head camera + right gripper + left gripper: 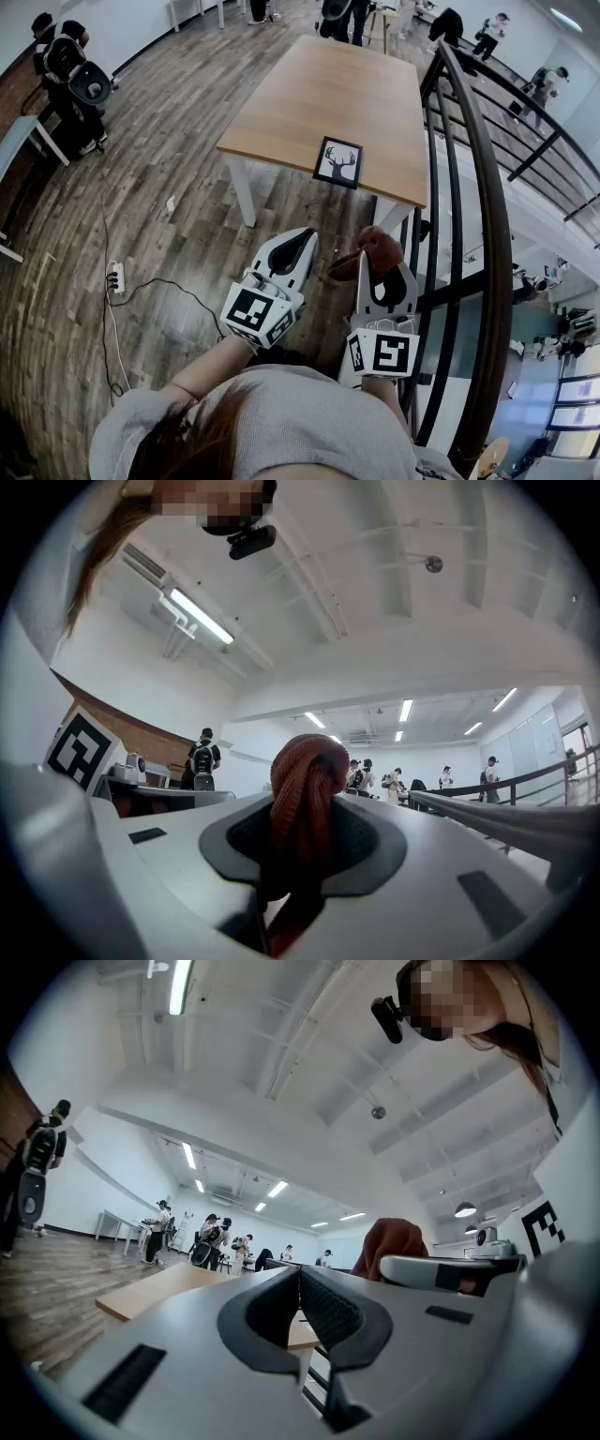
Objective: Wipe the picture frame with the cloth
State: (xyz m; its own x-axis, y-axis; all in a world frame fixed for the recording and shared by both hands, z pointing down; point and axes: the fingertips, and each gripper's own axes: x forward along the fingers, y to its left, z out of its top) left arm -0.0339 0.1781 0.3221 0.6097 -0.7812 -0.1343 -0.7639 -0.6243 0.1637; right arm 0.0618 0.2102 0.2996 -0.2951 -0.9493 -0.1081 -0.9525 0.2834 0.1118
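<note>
Left gripper (296, 251), at 7 o'clock from the picture frame (338, 161), has its jaws pressed together on nothing. The frame lies flat at the table's (309, 84) near edge. Right gripper (382, 281), at 5 o'clock, clamps the bunched brown cloth (379, 246). Wiping the frame unsteadied would likely push it off that edge

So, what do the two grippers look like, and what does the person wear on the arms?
The left gripper and the right gripper both have white, wedge-shaped plastic bodies. Dark grey ribbed pads line the jaws. Each gripper carries a white cube at the back with black square markers. No cables show. The person wears a light grey top, and its sleeve ends above the forearm.
</note>
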